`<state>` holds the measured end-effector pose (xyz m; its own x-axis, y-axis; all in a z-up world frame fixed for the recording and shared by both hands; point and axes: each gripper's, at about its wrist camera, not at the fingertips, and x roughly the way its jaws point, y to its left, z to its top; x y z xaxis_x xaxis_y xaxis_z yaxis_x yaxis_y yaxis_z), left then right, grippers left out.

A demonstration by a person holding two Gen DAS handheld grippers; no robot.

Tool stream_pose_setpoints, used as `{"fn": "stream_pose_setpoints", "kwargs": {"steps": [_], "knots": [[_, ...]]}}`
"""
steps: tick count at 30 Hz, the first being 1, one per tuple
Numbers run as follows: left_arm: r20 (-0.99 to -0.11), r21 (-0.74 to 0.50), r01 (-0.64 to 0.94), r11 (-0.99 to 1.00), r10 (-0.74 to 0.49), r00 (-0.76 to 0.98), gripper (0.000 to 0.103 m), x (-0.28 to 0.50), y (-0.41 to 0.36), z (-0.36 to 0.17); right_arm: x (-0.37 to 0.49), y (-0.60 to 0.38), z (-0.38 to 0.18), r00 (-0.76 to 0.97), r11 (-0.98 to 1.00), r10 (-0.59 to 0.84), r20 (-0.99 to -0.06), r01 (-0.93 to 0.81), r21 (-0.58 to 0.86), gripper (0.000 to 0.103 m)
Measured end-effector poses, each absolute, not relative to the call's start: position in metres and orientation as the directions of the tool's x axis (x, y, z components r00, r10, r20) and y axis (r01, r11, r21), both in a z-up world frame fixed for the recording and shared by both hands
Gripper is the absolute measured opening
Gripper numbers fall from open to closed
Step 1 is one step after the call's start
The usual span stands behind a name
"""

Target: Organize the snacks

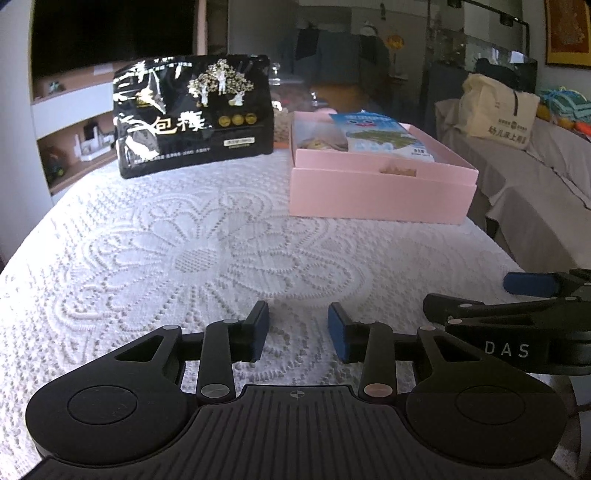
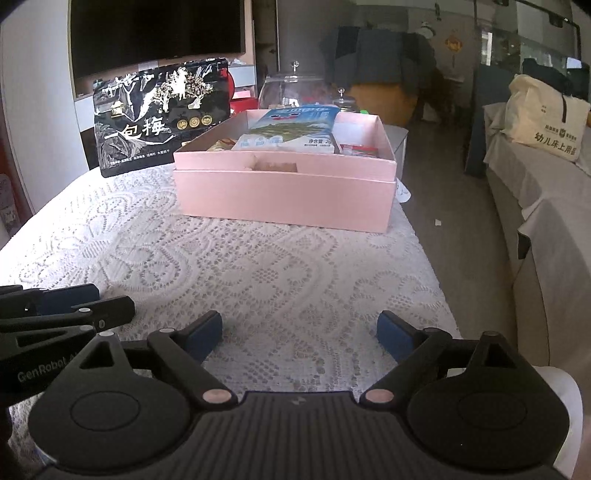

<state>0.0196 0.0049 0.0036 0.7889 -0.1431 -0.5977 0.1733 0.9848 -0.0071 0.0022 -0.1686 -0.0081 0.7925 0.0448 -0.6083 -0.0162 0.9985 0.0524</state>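
Note:
A tall black snack bag [image 1: 192,114] with white and gold print stands upright at the far left of the lace-covered table [image 1: 184,240]. To its right sits an open pink box [image 1: 380,188] with a blue-and-white snack packet [image 1: 380,134] lying on other packets inside. My left gripper [image 1: 298,328] is low over the near part of the table, open, with nothing between its blue pads. My right gripper [image 2: 300,330] is beside it on the right, open wide and empty. Both are well short of the pink box [image 2: 284,195] and the black bag [image 2: 159,114].
Glass lidded jars [image 2: 291,88] stand behind the box. The table's right edge drops to the floor, with a grey-covered sofa [image 2: 546,206] beyond it carrying a cream tote bag [image 2: 546,118]. A dark screen [image 2: 155,33] and shelves fill the back left.

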Motion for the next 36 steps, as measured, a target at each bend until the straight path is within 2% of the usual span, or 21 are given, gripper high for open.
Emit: {"fn": "stream_pose_setpoints", "kwargs": {"steps": [36], "knots": [[-0.597, 0.014, 0.176, 0.984, -0.133, 0.791, 0.041, 0.019, 0.0027, 0.0029, 0.0021, -0.1667, -0.0091, 0.791, 0.999, 0.043, -0.611, -0.019, 0.045, 0.094]]}}
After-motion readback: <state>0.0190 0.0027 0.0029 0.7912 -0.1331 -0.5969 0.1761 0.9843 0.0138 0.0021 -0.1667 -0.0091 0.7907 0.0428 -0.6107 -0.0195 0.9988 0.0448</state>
